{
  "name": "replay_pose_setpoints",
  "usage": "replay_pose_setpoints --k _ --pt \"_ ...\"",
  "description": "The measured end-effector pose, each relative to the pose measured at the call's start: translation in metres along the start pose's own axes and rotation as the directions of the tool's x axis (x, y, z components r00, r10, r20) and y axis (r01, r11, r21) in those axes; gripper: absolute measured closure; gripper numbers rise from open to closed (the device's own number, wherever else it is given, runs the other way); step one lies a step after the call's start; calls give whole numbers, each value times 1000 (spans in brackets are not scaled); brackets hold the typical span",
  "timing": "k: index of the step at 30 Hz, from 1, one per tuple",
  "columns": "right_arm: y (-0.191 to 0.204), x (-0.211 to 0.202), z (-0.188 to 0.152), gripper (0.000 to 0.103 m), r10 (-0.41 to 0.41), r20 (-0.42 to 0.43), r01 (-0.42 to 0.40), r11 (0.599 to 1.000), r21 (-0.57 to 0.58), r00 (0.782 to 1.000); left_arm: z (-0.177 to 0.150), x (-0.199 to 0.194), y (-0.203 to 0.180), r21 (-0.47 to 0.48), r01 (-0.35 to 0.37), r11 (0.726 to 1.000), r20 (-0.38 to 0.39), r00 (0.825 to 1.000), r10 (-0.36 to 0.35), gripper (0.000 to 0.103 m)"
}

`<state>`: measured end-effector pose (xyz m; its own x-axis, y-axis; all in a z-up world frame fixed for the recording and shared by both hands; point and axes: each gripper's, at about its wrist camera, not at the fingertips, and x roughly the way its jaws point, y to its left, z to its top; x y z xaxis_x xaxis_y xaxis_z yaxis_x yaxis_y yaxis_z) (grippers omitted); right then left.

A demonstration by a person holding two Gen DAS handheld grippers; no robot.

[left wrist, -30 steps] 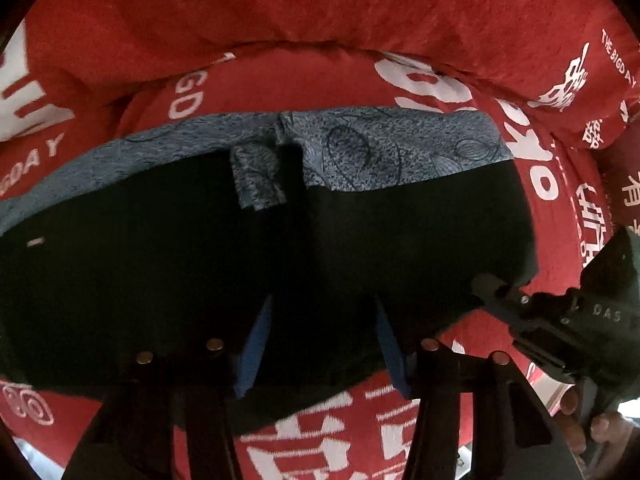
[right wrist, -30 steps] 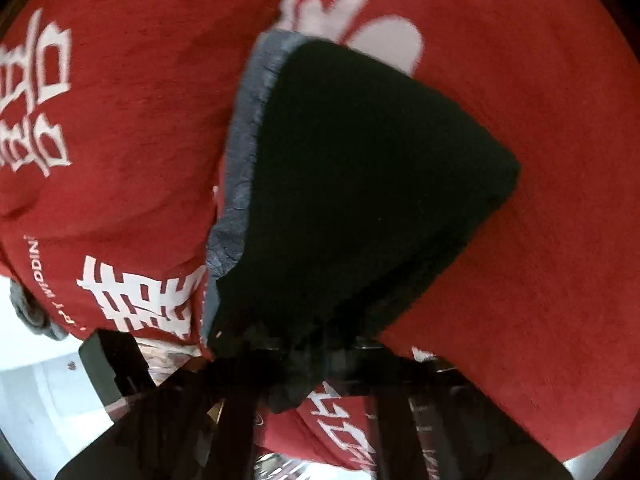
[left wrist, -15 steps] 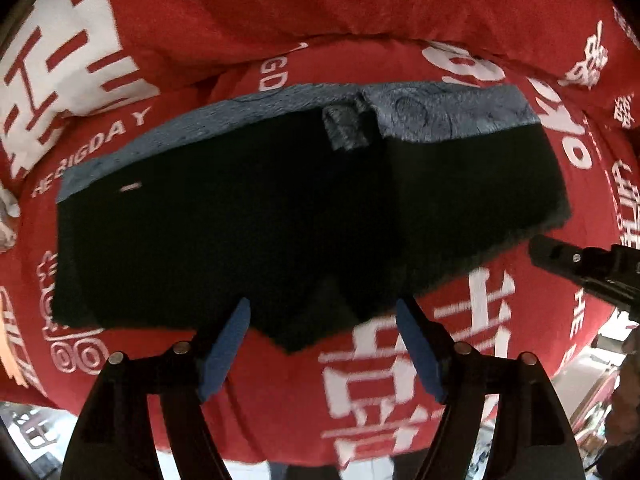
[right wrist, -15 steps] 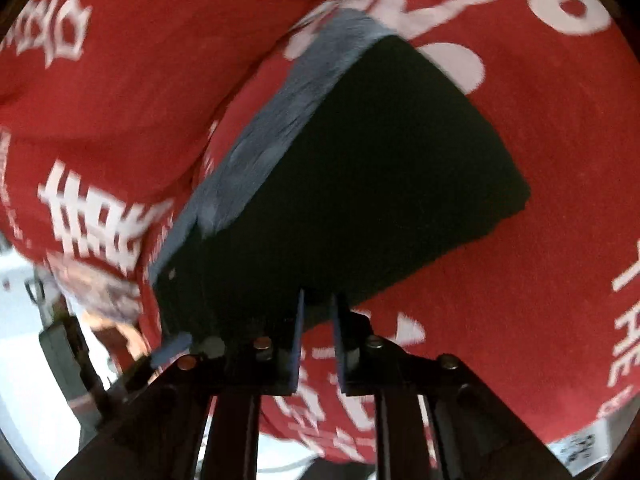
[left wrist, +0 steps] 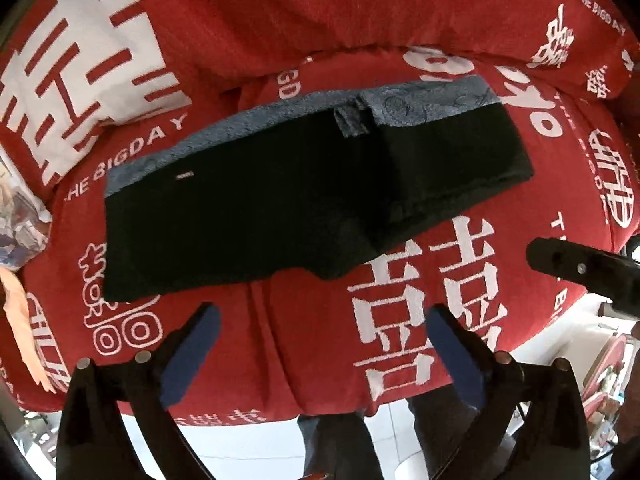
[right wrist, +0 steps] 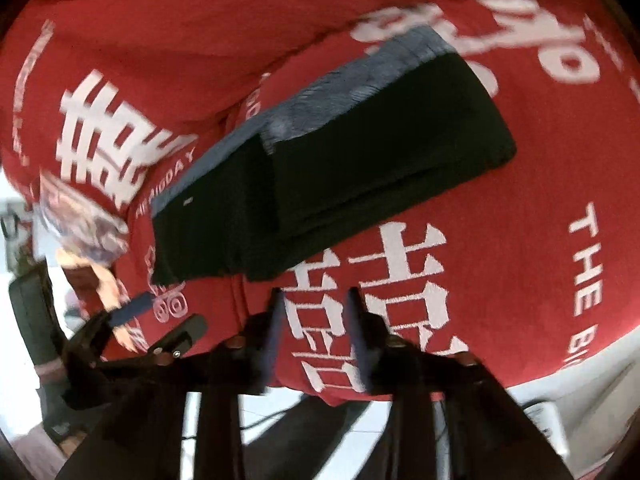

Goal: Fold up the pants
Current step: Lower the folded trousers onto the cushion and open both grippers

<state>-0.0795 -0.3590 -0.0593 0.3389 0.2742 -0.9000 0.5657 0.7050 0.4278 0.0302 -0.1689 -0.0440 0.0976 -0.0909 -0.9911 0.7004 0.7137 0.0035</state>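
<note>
The black pants with a blue-grey patterned waistband lie folded into a flat bundle on the red cover. The right half is doubled over the left, seen as a thicker layer in the right wrist view. My left gripper hangs above the bundle's near edge, its jaws opening wide with nothing between them. My right gripper is also above the near edge, its jaws opening with only red cover between them. One finger of the right gripper shows at the right of the left wrist view.
The red cover with white lettering drapes over a rounded cushion behind the pants. A pale printed cloth lies at the left edge. White floor and a person's legs show below the cover's front edge.
Both grippers let go of the pants, opened and rose away from them. The bundle now lies whole on the cover, farther from both cameras.
</note>
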Motion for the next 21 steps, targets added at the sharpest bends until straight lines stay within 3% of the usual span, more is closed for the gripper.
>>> replay_pose_setpoints --k 4,5,7,8,11,14,21 --pt "29 -21 -5 30 -73 42 77 991 -105 996 -3 -12 11 4 -7 1000 9 1000 7 0" --pt "37 -27 -7 21 -104 70 113 984 -137 992 -4 -14 13 3 -9 1000 10 1000 9 0" --pt "52 -39 -12 13 -184 149 212 957 -196 971 -6 -20 19 3 -17 1000 12 1000 17 0" --pt "60 -42 -14 2 -221 183 259 940 -223 958 -6 -21 21 0 -17 1000 17 1000 17 0" --pt "79 -49 -20 0 -270 231 331 897 -293 935 -9 -27 30 -9 -9 1000 26 1000 9 0" --pt "87 -47 -25 0 -271 191 320 894 -312 943 -12 -30 40 -20 -6 1000 29 1000 6 0" --pt "88 -39 -42 0 -326 135 351 904 -245 936 -19 -24 57 -34 12 999 27 1000 -11 0"
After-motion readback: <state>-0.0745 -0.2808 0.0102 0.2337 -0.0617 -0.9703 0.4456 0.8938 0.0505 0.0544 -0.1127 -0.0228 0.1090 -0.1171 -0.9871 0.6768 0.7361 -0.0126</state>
